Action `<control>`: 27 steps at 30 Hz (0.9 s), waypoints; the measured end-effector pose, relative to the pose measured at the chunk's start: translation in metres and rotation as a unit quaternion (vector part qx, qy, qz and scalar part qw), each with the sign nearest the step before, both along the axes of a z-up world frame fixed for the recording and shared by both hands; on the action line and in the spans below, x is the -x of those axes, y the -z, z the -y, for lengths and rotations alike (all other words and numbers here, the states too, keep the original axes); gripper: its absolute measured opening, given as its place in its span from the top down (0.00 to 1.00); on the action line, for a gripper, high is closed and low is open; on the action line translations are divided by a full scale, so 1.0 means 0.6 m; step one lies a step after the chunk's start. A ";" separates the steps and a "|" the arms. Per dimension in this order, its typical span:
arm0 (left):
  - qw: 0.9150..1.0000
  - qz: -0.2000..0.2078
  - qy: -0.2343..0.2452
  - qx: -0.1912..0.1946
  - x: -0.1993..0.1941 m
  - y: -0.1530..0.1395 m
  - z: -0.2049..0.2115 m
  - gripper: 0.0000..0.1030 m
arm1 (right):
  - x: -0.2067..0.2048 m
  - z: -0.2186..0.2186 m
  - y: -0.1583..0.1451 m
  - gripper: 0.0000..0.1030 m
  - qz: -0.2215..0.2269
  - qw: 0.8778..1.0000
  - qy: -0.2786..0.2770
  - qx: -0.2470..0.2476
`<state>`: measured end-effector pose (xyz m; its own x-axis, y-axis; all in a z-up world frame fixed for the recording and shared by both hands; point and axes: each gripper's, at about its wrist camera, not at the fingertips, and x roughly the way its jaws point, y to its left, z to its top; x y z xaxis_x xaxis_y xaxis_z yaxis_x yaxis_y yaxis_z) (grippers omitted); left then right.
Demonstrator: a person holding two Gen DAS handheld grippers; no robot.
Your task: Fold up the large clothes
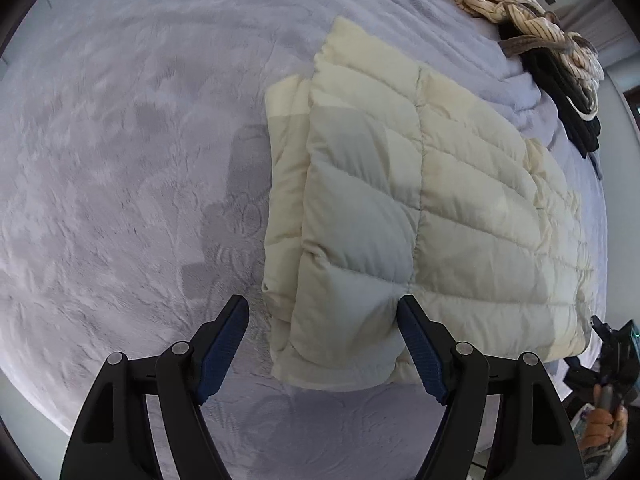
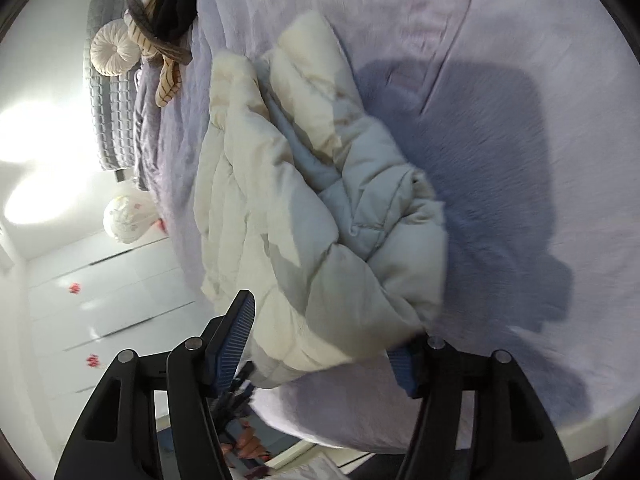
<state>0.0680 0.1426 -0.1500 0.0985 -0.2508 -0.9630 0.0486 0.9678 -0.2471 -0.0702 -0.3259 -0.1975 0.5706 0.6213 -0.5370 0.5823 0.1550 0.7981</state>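
Observation:
A cream quilted puffer jacket (image 1: 424,208) lies folded into a rectangle on the lilac bed cover (image 1: 132,152). My left gripper (image 1: 322,320) is open and empty, its jaws spread over the jacket's near left corner, a little above it. In the right wrist view the same jacket (image 2: 304,216) looks bunched and partly folded over. My right gripper (image 2: 332,328) is open, with the jacket's near edge lying between its fingers. Its right finger (image 2: 404,364) is partly hidden under the fabric.
A heap of striped cream and black clothes (image 1: 548,44) lies at the far edge of the bed, also in the right wrist view (image 2: 160,12). A round cushion (image 2: 114,50) and grey headboard (image 2: 106,116) stand beside it. White wardrobe doors (image 2: 100,280) are past the bed edge.

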 end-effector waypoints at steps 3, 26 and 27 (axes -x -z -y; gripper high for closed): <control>1.000 0.007 0.001 -0.001 -0.004 -0.011 -0.004 0.25 | 0.012 0.005 -0.031 0.36 -0.019 0.998 -0.004 0.052; 0.998 0.059 0.007 -0.012 -0.062 -0.056 -0.032 0.00 | -0.069 -0.130 -0.189 0.22 0.040 0.939 -0.183 0.289; 0.998 0.058 0.009 -0.014 -0.065 -0.053 -0.032 0.00 | -0.074 -0.143 -0.186 0.22 0.043 0.937 -0.193 0.289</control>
<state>0.1067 0.1621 -0.1184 0.2055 -0.2267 -0.9520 0.0927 0.9729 -0.2117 -0.0255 -0.2399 -0.0860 0.4193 0.4092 -0.8104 0.3317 0.7619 0.5563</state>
